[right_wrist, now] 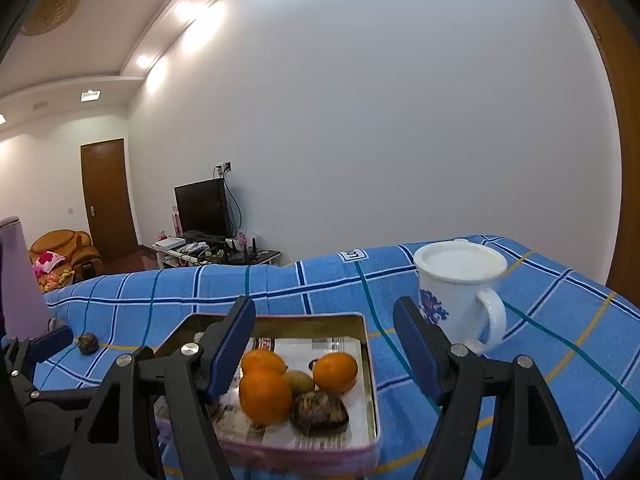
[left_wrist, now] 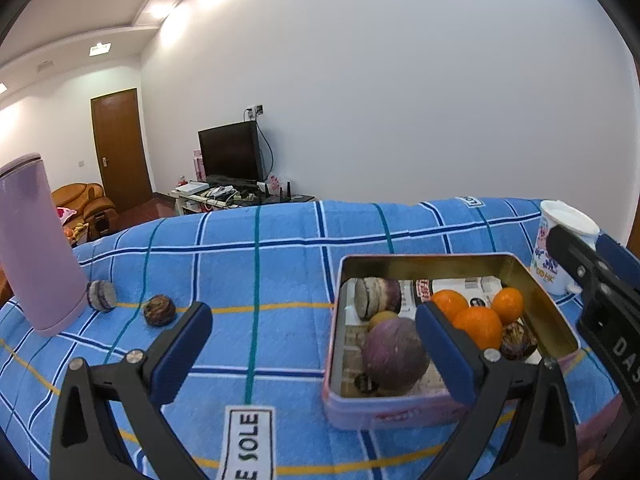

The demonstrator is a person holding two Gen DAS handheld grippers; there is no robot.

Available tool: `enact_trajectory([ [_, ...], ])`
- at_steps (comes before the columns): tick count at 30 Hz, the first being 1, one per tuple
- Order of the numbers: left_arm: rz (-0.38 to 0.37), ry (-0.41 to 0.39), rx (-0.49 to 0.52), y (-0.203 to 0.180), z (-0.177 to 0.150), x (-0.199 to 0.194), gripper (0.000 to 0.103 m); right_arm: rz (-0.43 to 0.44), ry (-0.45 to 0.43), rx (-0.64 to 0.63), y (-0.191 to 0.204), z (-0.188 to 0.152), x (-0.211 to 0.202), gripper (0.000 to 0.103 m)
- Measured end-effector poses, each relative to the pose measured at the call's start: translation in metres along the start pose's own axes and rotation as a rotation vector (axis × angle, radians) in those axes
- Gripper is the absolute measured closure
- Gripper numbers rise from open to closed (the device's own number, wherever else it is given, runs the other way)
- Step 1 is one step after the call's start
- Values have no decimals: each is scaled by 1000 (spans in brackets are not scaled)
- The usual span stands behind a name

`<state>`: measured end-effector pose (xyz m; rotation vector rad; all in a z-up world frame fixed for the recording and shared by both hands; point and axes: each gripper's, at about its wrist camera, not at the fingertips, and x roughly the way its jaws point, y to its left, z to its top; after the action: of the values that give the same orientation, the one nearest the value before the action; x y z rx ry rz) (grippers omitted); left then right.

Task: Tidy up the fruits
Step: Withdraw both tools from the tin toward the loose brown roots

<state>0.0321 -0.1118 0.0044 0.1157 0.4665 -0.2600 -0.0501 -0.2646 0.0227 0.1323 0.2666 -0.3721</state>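
An open pink tin [left_wrist: 424, 264] [right_wrist: 370, 376] on the blue checked cloth holds three oranges [right_wrist: 265, 396], a big purple fruit [left_wrist: 394, 350], a cut purple piece [left_wrist: 376, 296], a kiwi [right_wrist: 298, 380] and a dark brown fruit [right_wrist: 319, 412]. Another dark brown fruit [left_wrist: 159, 311] [right_wrist: 88, 343] and a small grey-purple piece [left_wrist: 102, 295] lie loose on the cloth, left of the tin. My left gripper [left_wrist: 316, 352] stands wide open over the tin's left edge, holding nothing. Over the tin's near right part, my right gripper [right_wrist: 326, 350] is open and empty.
A tall lilac bottle [left_wrist: 36, 240] stands at the far left beside the loose fruit. A white mug [right_wrist: 460, 296] with a blue pattern stands right of the tin. The cloth's far edge drops off towards a room with a television and an armchair.
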Motion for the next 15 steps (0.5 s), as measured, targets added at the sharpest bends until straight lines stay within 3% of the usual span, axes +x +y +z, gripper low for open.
enact_trajectory([
  [15,61,15,56,37,-14,-19,0,22,58,5,31,-14,-23,30],
])
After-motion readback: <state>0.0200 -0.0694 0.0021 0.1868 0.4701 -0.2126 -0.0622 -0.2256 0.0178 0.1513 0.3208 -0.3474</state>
